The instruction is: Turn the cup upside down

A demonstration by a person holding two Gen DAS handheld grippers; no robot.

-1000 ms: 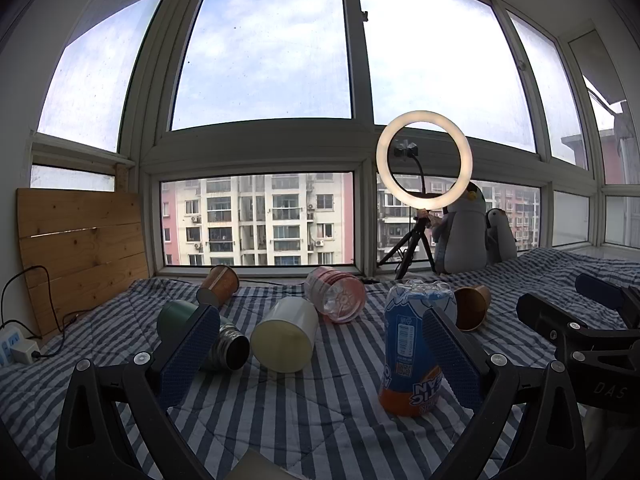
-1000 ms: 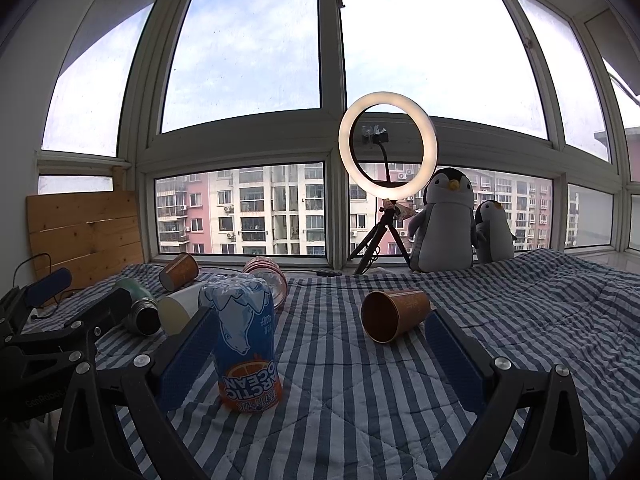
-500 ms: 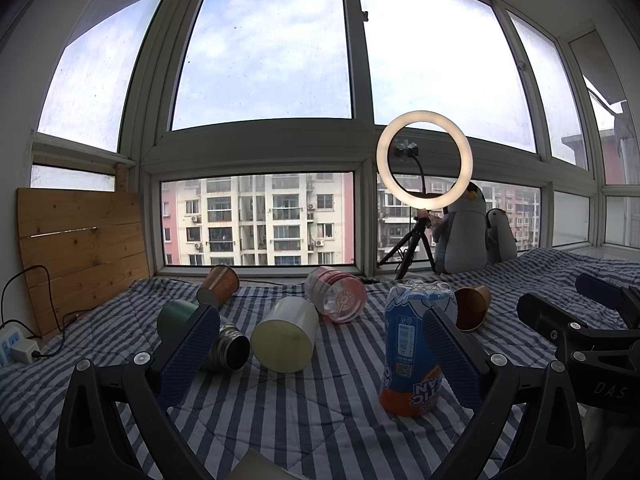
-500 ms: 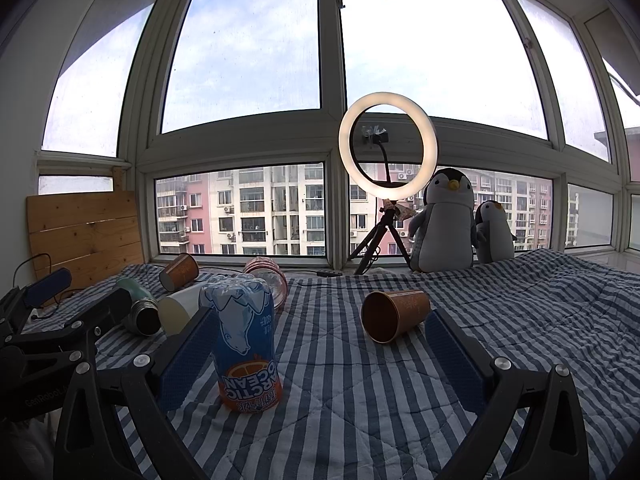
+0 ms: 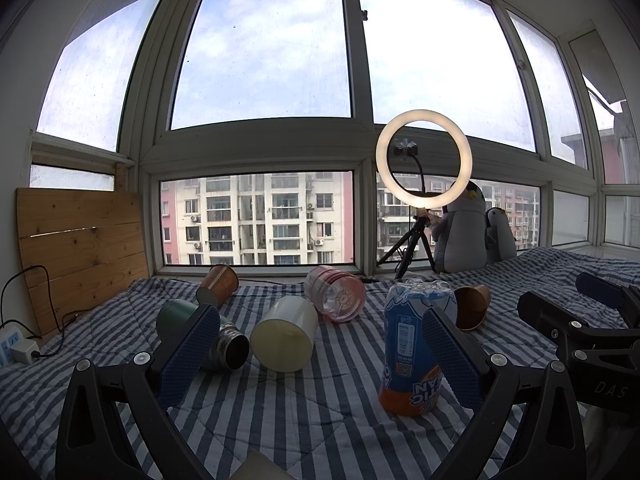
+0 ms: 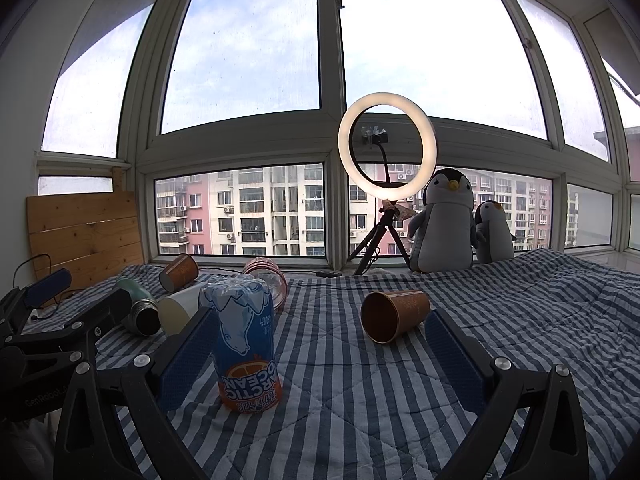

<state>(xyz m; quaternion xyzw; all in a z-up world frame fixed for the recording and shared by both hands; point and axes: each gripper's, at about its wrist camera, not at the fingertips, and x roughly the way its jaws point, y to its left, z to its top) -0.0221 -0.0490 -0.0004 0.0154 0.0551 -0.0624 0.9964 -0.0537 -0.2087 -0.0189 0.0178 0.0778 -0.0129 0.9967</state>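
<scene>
Both claws hang wide open and hold nothing: the left claw (image 5: 320,354) low over the near edge of the bed (image 5: 280,412), the right claw (image 6: 320,354) beside it. Between the right claw's pads lies a brown cup (image 6: 394,314) on its side, mouth toward the camera, mid-bed. Left of it a blue can (image 6: 246,344) stands upside down. Farther left lie a cream cup (image 5: 286,334), a green flask (image 5: 200,332), a pink bottle (image 5: 336,292) and a second brown cup (image 5: 218,280). At the far edge stand a ring light (image 6: 386,152) and two penguin toys (image 6: 444,220).
</scene>
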